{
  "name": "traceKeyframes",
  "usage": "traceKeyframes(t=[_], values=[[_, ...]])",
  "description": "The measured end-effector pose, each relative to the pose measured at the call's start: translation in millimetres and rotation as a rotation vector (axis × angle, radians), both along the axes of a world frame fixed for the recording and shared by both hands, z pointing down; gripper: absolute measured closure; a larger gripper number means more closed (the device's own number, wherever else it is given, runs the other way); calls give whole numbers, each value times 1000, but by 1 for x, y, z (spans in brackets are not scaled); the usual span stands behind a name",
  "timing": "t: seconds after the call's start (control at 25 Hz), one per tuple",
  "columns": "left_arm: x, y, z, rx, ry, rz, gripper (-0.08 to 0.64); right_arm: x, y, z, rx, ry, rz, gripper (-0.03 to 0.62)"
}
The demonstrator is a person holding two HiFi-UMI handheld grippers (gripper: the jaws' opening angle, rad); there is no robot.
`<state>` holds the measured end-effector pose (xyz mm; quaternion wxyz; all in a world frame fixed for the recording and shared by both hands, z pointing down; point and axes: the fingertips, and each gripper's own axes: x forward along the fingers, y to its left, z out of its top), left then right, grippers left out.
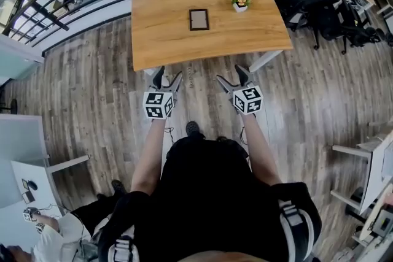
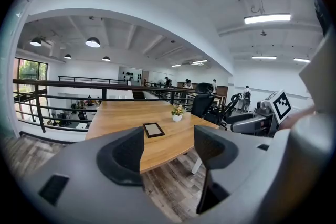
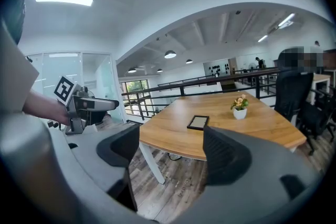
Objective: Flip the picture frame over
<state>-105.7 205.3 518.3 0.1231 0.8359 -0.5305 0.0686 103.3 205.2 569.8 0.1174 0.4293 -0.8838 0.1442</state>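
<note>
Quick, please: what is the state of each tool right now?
Left grey tool: open, holding nothing.
Right grey tool: open, holding nothing.

Left gripper (image 2: pixel 169 145): jaws stood apart, nothing between them. Beyond them was a wooden table (image 2: pixel 118 119) with a picture frame (image 2: pixel 154 129) lying flat on it. A small potted plant (image 2: pixel 177 113) stood behind and right of the frame, apart from it. The right gripper (image 2: pixel 234 120) was at the right edge, short of the table. A black railing (image 2: pixel 79 84) ran behind.
</note>
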Motion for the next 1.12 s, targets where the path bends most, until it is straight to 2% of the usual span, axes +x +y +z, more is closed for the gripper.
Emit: traceKeyframes(t=[0.2, 0.4, 0.76, 1.12], values=[[-3, -13, 0, 16, -5, 52, 241, -20, -18, -6, 27, 2, 23, 218], [-16, -24, 2, 13, -8, 64, 241, -32, -28, -6, 30, -5, 48, 224], [-37, -38, 15, -26, -14, 29, 241, -39, -44, 8, -11, 3, 54, 245], [-25, -83, 28, -75, -29, -23, 241, -35, -104, 19, -49, -1, -23, 245]])
